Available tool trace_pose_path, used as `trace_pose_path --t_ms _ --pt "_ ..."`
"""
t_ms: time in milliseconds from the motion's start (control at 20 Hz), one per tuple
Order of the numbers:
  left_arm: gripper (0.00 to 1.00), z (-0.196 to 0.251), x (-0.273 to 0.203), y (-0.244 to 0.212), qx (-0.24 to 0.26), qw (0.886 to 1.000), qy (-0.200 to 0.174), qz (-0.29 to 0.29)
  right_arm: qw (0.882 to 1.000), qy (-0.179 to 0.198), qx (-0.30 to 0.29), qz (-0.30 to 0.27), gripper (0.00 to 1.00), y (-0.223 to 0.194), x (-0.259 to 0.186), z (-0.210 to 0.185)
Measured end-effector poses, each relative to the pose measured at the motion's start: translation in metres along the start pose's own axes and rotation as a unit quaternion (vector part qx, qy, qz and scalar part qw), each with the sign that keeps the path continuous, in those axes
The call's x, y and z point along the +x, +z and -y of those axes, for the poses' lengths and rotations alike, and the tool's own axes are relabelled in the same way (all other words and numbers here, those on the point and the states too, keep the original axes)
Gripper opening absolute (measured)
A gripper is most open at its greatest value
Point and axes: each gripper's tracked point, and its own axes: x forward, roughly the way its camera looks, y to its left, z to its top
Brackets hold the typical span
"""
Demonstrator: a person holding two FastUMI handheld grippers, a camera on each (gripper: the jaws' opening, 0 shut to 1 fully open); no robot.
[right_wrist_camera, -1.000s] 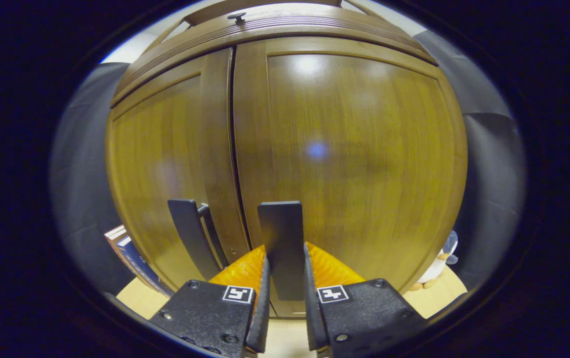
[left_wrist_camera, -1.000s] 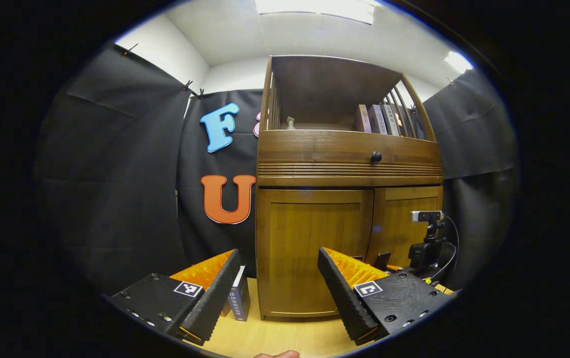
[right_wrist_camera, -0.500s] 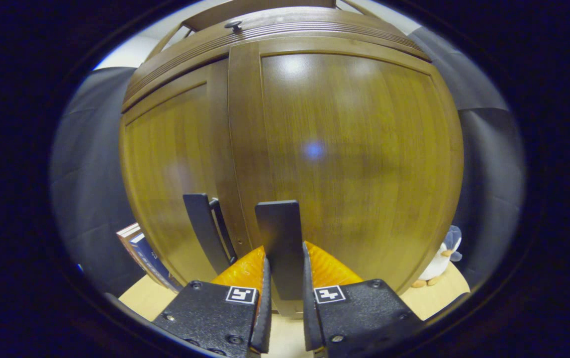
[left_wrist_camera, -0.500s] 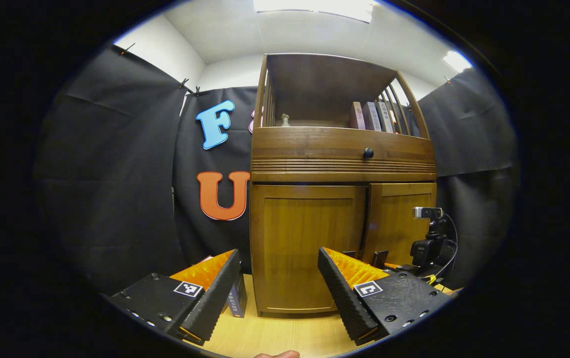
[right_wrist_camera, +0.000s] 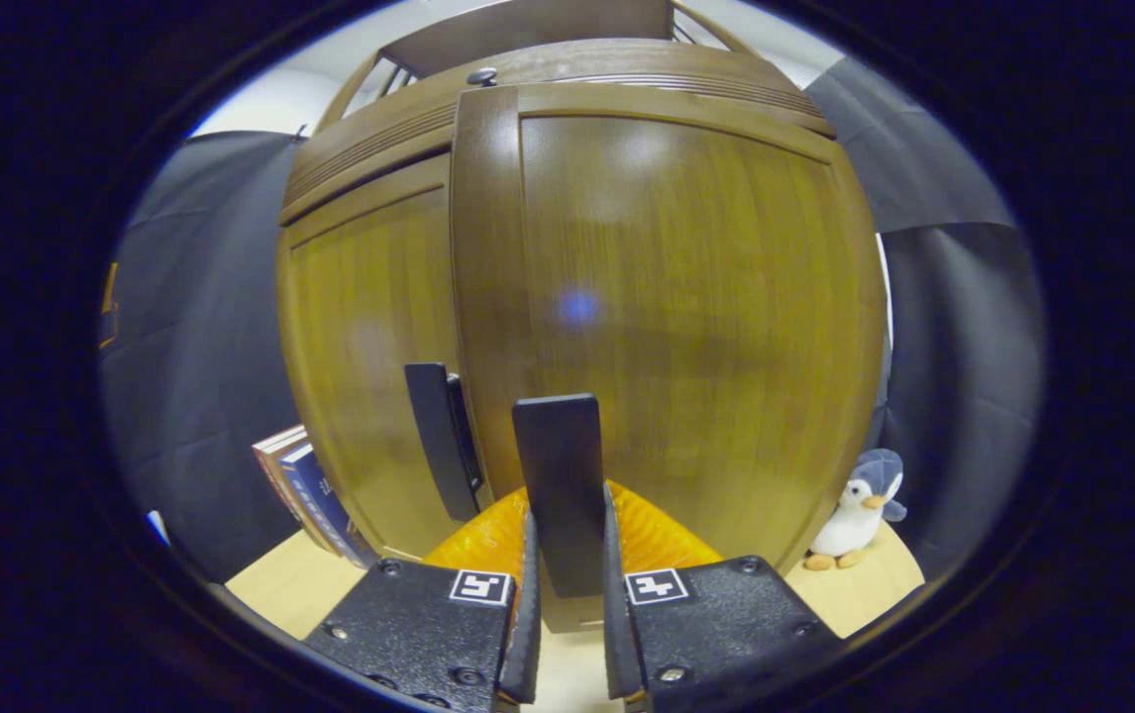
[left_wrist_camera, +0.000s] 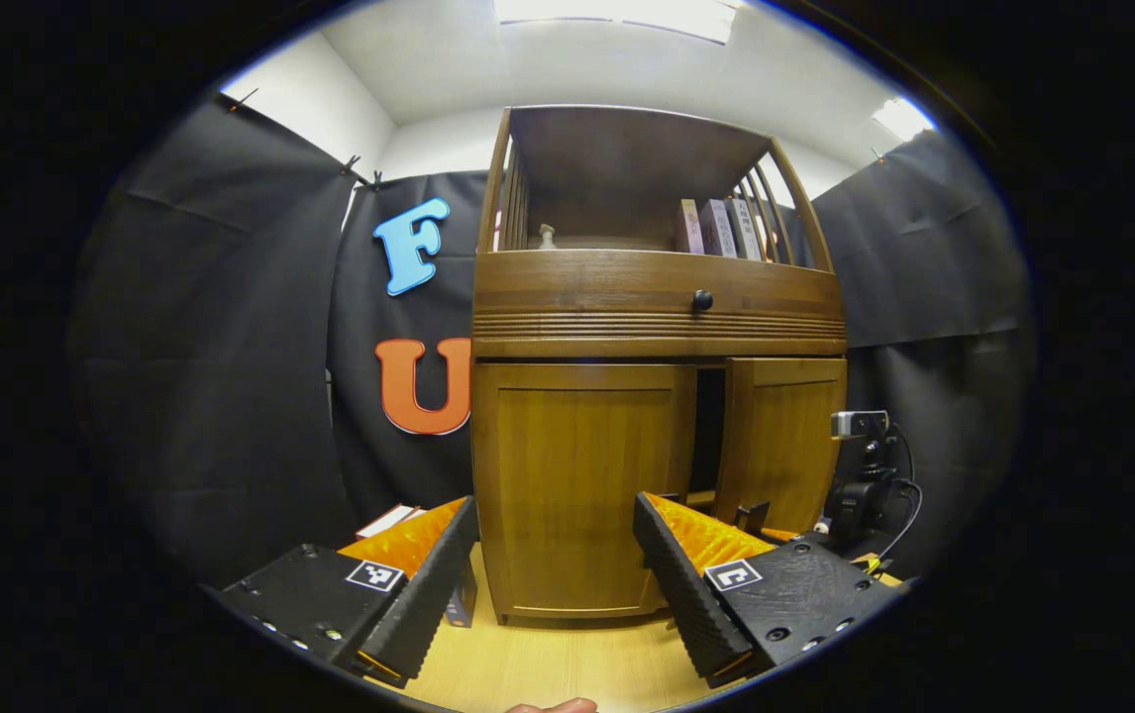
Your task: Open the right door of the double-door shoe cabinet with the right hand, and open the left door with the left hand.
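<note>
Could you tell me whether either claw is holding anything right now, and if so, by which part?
The right claw is shut on the right door's handle, gripping the flat bar's lower part. The left claw is open and holds nothing.

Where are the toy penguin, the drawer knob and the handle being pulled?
Toy penguin [right_wrist_camera: 850, 507], right gripper view, on its belly.
Drawer knob [left_wrist_camera: 702, 299], left gripper view, on its round face.
Right door handle [right_wrist_camera: 560, 465], right gripper view, on its flat front.

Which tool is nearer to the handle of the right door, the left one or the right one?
Right. The right tool is shut on the right door handle. The left tool is open, set back from the cabinet, facing the closed left door.
</note>
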Motion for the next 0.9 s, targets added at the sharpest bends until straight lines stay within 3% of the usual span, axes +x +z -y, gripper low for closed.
trace_pose_path --t_ms 900 --pt "0.95 0.052 0.004 -0.005 -0.005 0.999 -0.046 -0.005 1.0 -0.004 0.001 0.003 0.29 -0.017 -0.08 0.035"
